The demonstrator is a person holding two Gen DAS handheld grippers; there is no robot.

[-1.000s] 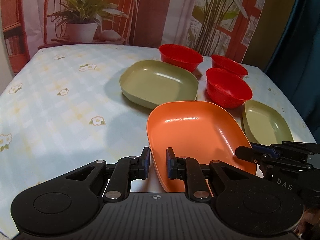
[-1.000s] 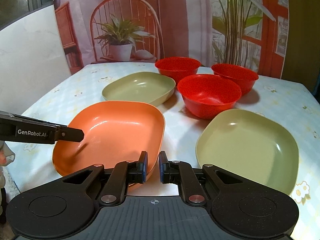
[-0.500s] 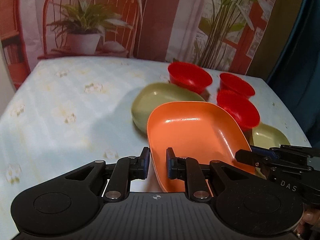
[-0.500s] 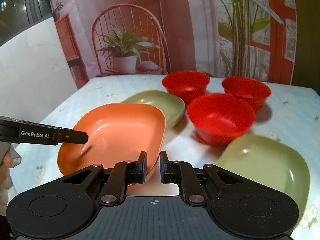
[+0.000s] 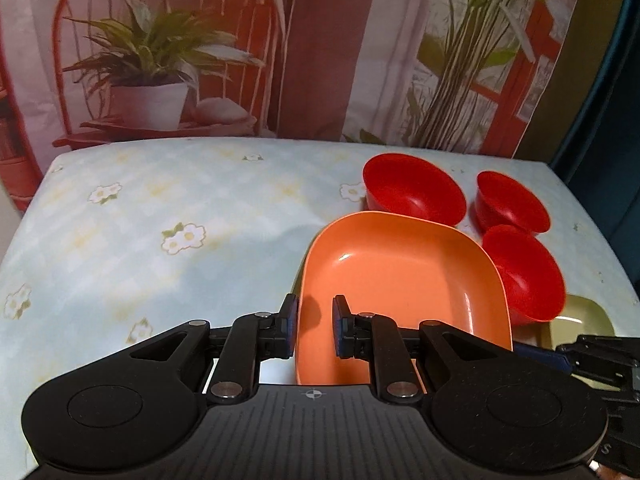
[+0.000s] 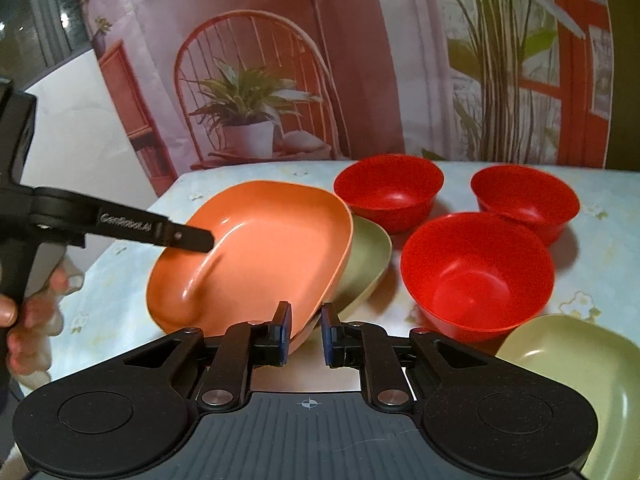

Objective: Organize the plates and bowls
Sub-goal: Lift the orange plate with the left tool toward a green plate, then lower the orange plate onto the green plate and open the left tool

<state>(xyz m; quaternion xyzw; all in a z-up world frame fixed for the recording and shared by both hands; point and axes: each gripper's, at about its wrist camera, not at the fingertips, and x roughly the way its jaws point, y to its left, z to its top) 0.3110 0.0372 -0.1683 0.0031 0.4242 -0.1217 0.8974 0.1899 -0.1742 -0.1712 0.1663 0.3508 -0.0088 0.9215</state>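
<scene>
A table (image 5: 160, 208) covered with a pale blue cloth printed with small white flowers fills both views. Behind it hangs a printed backdrop (image 6: 360, 60) showing a red wire chair, a potted plant in a white pot and tall green stems by a red window frame; a white wall panel stands to the left in the right wrist view.

The orange plate (image 6: 256, 252) is held up over the table between the two grippers. The left gripper (image 5: 314, 328) is clamped on the plate's near left rim, one pad outside the wall and one inside. The right gripper (image 6: 303, 330) straddles the opposite rim; its jaws have just been opening slightly, with the rim between them, and whether the pads press on it cannot be told. A person's hand (image 6: 32, 312) grips the left tool's handle.

Under the orange plate's far edge lies a green plate (image 6: 366, 264), partly covered. Three red bowls (image 6: 476, 276) stand just beside it to the right. A second green plate (image 6: 576, 364) lies at the near right, close to the nearest bowl.
</scene>
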